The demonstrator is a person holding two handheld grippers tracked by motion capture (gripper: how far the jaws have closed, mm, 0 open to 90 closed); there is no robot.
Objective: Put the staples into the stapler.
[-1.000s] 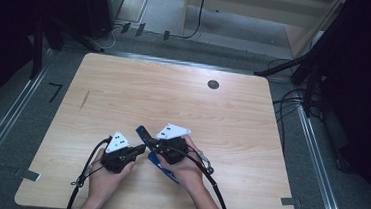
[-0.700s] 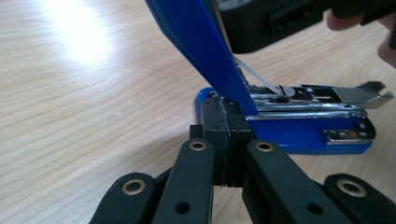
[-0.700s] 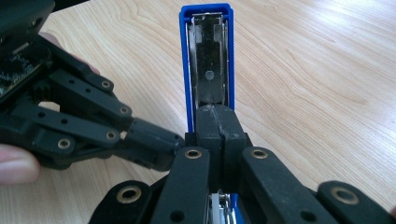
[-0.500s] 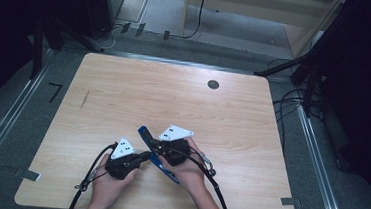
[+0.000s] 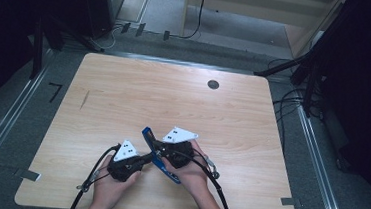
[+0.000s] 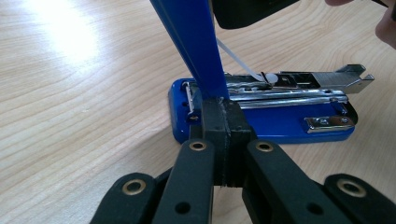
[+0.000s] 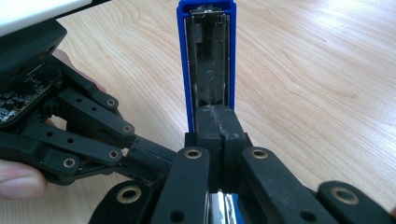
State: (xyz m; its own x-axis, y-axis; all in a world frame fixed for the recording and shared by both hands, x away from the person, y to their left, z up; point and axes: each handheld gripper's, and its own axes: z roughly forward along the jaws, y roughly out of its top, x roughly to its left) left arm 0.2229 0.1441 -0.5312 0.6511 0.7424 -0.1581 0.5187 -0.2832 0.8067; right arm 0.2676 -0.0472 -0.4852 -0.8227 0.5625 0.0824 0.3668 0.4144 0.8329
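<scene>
- High view: a blue stapler lies opened on the near middle of the wooden table, between the person's two hands, its lid swung up and away toward the far left.
- The left gripper comes in from the near left, the right gripper from the near right; both meet at the stapler, each with a grey three-cornered plate on top bearing small dark dots.
- Left gripper view: the left gripper's jaws stand pressed together, with no gap between the pads, at the foot of the raised blue lid, just by the hinge; whether the lid's edge is pinched between them I cannot tell.
- Beyond those jaws, the blue base lies flat on the table, with the silver staple rail open above it and a thin spring strip running up to the lid.
- Right gripper view: the right gripper's jaws are likewise closed tight, set against the near end of the upright lid, whose metal-lined inner channel faces the camera; a sliver of silver metal shows below the pads.
- A round dark grommet sits in the far part of the tabletop.
- No brand, label or readable writing shows on the stapler or the grippers.
</scene>
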